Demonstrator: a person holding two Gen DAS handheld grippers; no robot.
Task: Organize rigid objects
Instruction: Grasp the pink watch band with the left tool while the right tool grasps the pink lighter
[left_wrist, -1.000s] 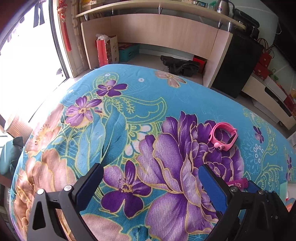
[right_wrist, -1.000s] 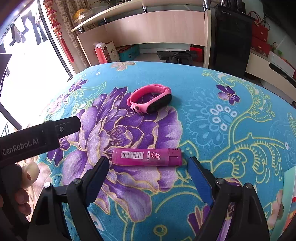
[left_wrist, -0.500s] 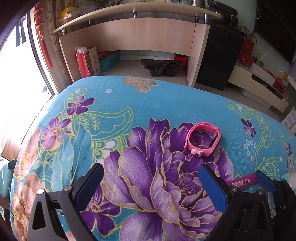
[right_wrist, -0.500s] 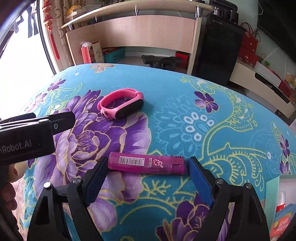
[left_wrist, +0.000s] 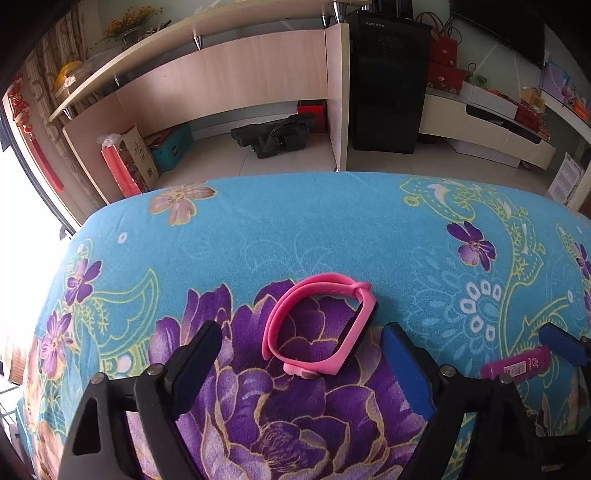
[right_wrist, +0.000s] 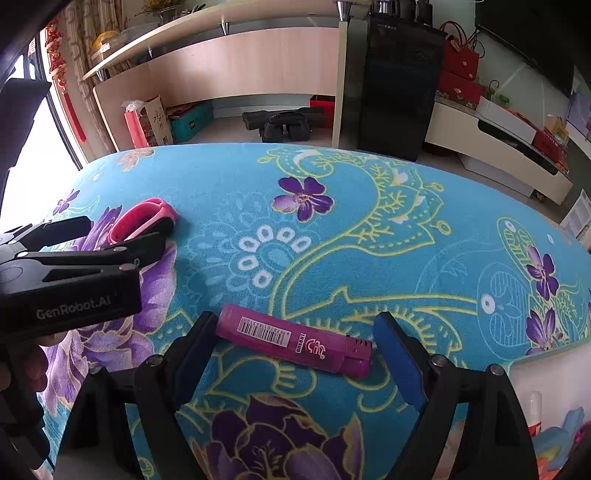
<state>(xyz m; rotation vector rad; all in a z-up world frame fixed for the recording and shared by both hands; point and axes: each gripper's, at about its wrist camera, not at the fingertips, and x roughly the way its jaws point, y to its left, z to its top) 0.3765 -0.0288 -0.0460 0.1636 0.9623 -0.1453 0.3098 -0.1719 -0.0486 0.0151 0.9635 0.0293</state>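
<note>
Left wrist view: left claw (left_wrist: 301, 363) is released, jaws just been closing, pink wristband (left_wrist: 317, 325) between them, untouched. Right claw (right_wrist: 293, 349) is released, straddling the magenta lighter (right_wrist: 295, 341) lengthwise. Right claw's finger (left_wrist: 561, 345) sits at 3 o'clock of the band. Risks: soft band may squash or roll out; lighter gripped end-to-end could pivot and slip; claws close enough to clash. Table (left_wrist: 332, 229) wears a fuzzy teal floral cloth. Wooden shelf unit (left_wrist: 229, 85) at 12 o'clock.
</note>
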